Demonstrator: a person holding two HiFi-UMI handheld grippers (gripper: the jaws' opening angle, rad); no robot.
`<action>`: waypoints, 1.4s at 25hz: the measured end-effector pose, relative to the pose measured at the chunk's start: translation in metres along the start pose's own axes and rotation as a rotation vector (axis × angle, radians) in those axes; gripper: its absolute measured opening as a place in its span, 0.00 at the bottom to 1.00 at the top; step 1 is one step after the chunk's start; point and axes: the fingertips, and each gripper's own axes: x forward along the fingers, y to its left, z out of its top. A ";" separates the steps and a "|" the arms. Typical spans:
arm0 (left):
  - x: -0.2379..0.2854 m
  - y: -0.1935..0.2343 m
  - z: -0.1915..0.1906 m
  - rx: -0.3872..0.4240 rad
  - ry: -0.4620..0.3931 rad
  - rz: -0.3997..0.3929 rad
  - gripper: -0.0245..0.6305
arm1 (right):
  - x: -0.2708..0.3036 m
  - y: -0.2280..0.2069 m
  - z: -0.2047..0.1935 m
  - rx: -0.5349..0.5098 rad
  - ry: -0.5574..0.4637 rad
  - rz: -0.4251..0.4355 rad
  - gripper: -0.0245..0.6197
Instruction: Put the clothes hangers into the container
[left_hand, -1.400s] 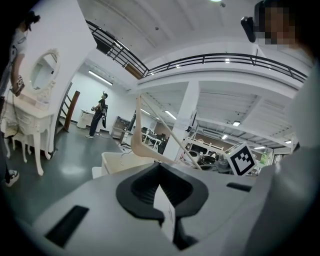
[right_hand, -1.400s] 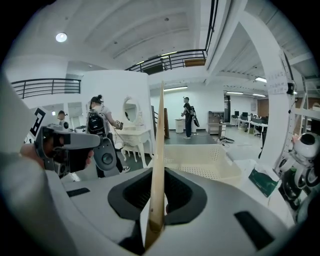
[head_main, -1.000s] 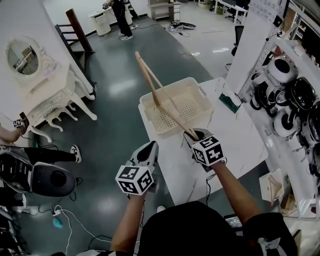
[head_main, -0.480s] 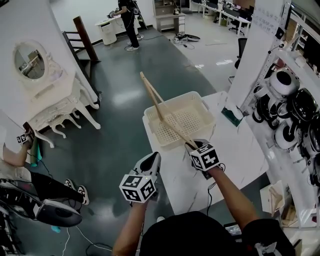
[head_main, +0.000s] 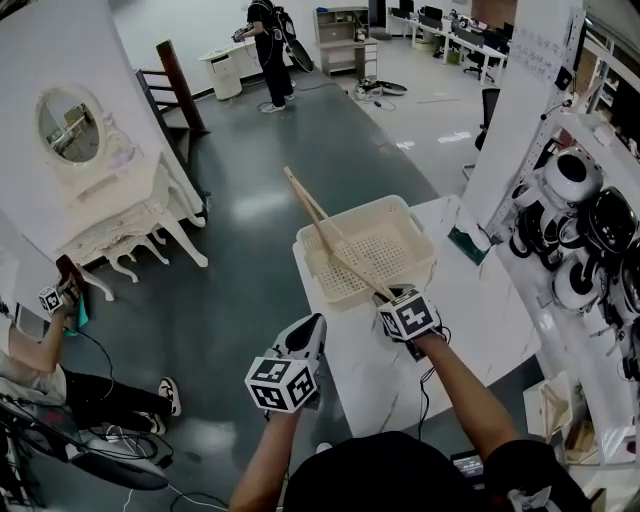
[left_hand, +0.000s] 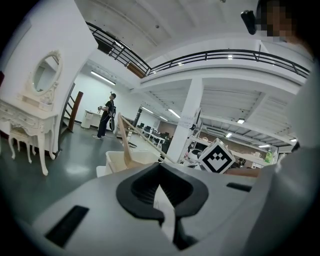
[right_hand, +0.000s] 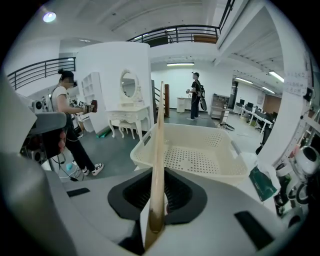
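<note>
No word or number is legible: print on the white paper sheet (head_main: 535, 50) on the white pillar (head_main: 505, 135) is too small (the black-and-white marker cube (head_main: 283, 384) bears patterns only).

White dressing table (head_main: 120, 215) with oval mirror (head_main: 72, 126) by left wall. Dark wooden frame (head_main: 180, 85) leaning beyond it. One person standing (head_main: 270, 50) far back; another seated (head_main: 40, 370) lower left. Pale marbled worktop (head_main: 470, 300), green flat item (head_main: 468, 245) at its far edge. Rack of round black-and-white gear (head_main: 590, 230) on right.
</note>
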 end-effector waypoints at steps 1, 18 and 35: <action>-0.001 0.001 0.000 -0.001 0.000 0.001 0.04 | 0.002 0.000 -0.001 -0.003 0.008 -0.001 0.13; -0.003 0.007 0.001 -0.003 -0.003 0.003 0.04 | 0.023 -0.002 -0.004 -0.067 0.117 -0.018 0.13; 0.002 0.010 0.002 0.013 0.010 0.001 0.04 | 0.034 -0.014 -0.008 -0.100 0.192 -0.031 0.13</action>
